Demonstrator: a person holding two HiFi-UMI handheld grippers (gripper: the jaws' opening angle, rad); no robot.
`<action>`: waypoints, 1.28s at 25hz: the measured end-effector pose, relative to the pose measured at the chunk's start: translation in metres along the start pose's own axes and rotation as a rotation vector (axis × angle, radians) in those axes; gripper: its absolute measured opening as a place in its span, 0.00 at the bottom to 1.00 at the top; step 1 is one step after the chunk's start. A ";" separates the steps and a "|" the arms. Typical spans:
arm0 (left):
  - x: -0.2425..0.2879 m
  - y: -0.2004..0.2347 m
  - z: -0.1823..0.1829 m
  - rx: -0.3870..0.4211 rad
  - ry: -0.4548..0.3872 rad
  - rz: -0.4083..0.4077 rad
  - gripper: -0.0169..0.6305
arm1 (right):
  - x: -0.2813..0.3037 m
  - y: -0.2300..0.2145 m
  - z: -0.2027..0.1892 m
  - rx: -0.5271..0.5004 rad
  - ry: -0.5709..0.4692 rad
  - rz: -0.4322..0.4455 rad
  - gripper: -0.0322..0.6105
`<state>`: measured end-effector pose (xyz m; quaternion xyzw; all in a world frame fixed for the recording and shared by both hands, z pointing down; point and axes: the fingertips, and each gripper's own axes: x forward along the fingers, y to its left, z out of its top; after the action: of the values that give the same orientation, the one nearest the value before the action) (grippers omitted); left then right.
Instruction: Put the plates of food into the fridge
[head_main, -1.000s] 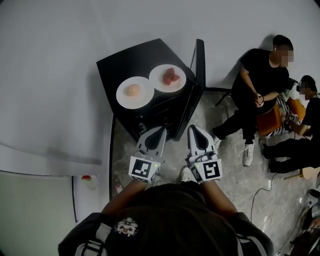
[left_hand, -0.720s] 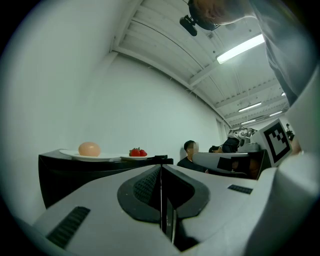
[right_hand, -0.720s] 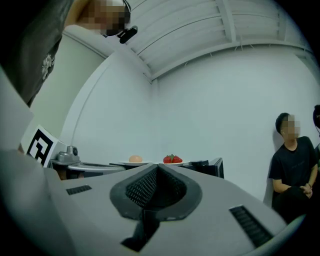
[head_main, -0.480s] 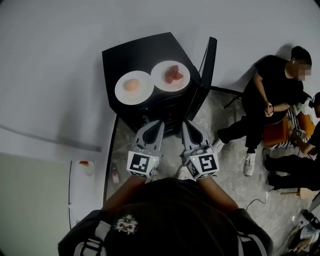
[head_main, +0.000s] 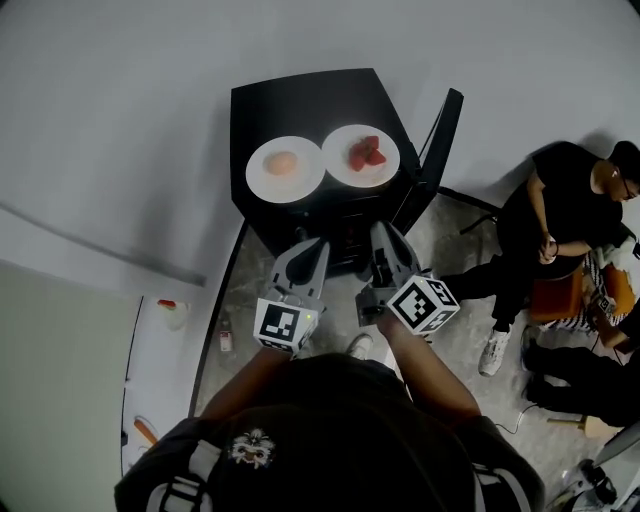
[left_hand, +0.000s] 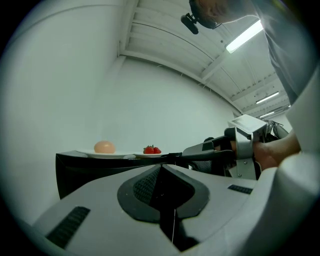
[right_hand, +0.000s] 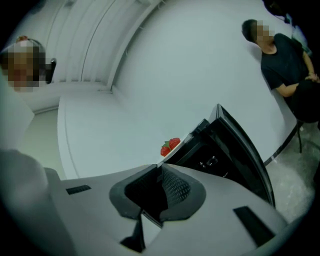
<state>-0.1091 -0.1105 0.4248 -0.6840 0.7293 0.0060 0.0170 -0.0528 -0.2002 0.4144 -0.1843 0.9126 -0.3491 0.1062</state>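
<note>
Two white plates stand side by side on top of a small black fridge (head_main: 300, 100). The left plate (head_main: 285, 168) carries a round orange-tan food (left_hand: 104, 147); the right plate (head_main: 361, 155) carries strawberries (head_main: 366, 153) (left_hand: 151, 149) (right_hand: 170, 146). The fridge door (head_main: 432, 150) hangs open to the right. My left gripper (head_main: 313, 250) (left_hand: 161, 172) is shut and empty, below the fridge front. Beside it, my right gripper (head_main: 381, 240) (right_hand: 156, 177) is also shut and empty, rolled to one side and facing the open fridge.
White walls rise behind and left of the fridge. People in black sit at the right (head_main: 570, 215) on a marbled floor (head_main: 460, 300). A white ledge (head_main: 160, 350) with small items lies at the lower left.
The view has shifted, so the fridge and plates sit further right in the picture. My right gripper has rolled, its marker cube now tilted. Both grippers stay shut.
</note>
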 end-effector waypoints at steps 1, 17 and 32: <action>0.000 0.000 0.000 -0.005 0.001 0.007 0.06 | 0.004 -0.001 0.002 0.043 0.000 0.006 0.09; -0.008 0.006 -0.003 -0.011 0.014 0.050 0.06 | 0.053 -0.040 0.022 0.716 -0.059 -0.007 0.23; -0.023 0.010 0.005 -0.017 -0.012 0.070 0.06 | 0.066 -0.041 0.028 0.787 -0.053 -0.063 0.14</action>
<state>-0.1172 -0.0865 0.4200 -0.6580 0.7527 0.0169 0.0155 -0.0931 -0.2720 0.4172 -0.1666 0.6998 -0.6706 0.1814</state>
